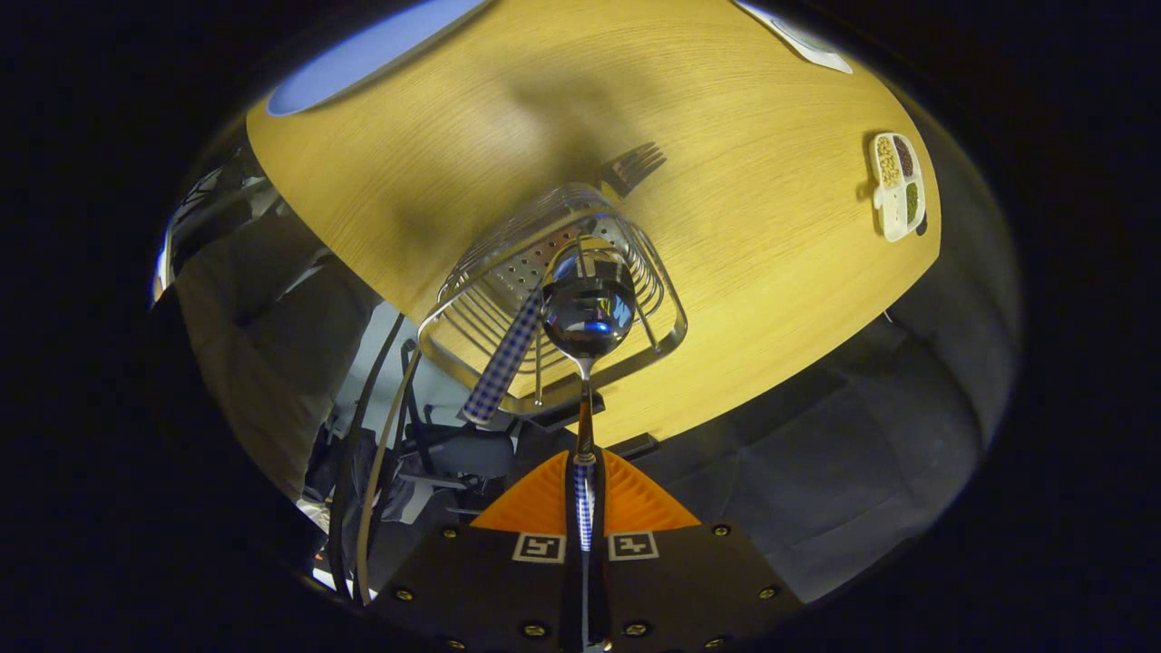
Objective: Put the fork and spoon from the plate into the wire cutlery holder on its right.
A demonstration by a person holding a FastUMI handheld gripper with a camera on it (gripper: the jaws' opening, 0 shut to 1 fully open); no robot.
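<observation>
My gripper (585, 490) is shut on the spoon's checked handle, which runs up between the two fingers. The spoon (588, 308) points forward, its shiny bowl hanging over the mouth of the wire cutlery holder (667, 317). That holder stands near the wooden table's edge, seen from above. The fork (503, 358) leans inside it, checked handle sticking out toward me on the left; its tines' shadow falls on the table beyond the holder. A blue plate (363, 54) lies at the far side of the table.
A small white divided dish (896, 186) with beans sits on the table to the right. Another white object (807, 41) lies at the far right edge. Below the table edge are cables (363, 472), cloth and dark floor.
</observation>
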